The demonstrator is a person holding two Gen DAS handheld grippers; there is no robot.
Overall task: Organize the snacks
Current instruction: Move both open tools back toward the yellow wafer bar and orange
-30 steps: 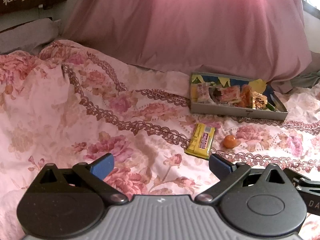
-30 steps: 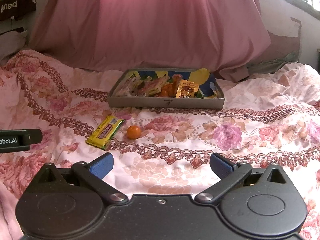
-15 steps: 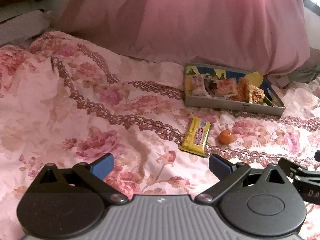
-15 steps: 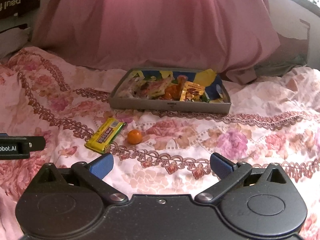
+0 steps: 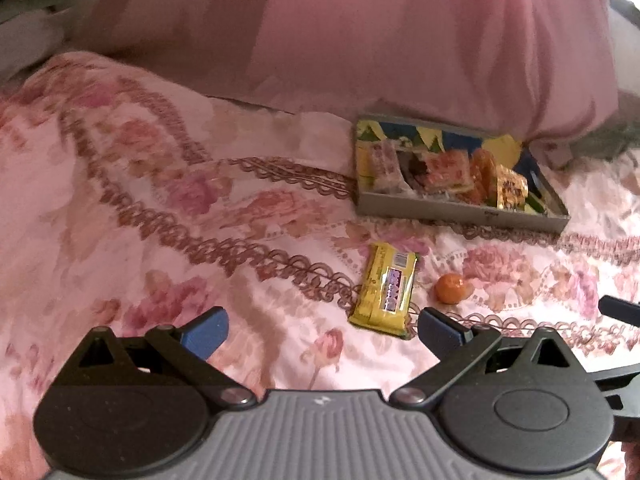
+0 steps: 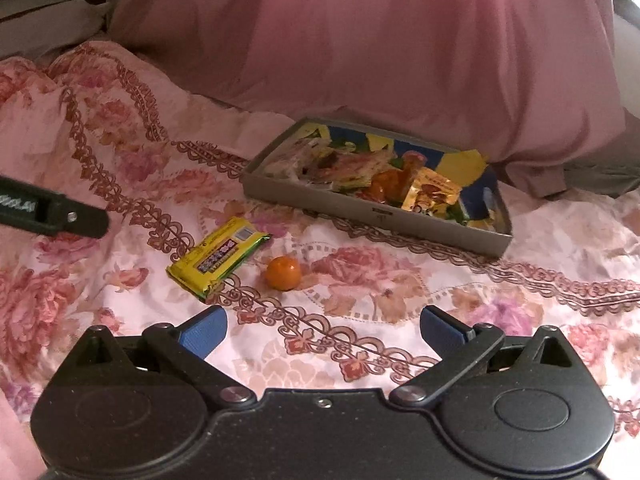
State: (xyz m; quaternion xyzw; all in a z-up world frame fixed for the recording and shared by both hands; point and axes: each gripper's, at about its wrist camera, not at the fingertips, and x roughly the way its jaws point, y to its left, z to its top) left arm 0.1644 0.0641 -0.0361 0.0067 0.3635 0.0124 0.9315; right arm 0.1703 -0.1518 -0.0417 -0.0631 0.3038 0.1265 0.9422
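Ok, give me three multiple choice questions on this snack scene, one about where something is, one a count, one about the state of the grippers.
1. Where is the yellow snack bar?
A. in the tray
B. on the bedspread beside the orange
C. in a gripper

2. How many snacks lie outside the tray?
A. two
B. four
C. none

3. The left gripper and right gripper are:
A. both shut
B. both open, empty
C. one holding the orange

Answers: 1 B, it lies flat next to the orange; 2 A, only bar and orange; 3 B, fingers spread, nothing between.
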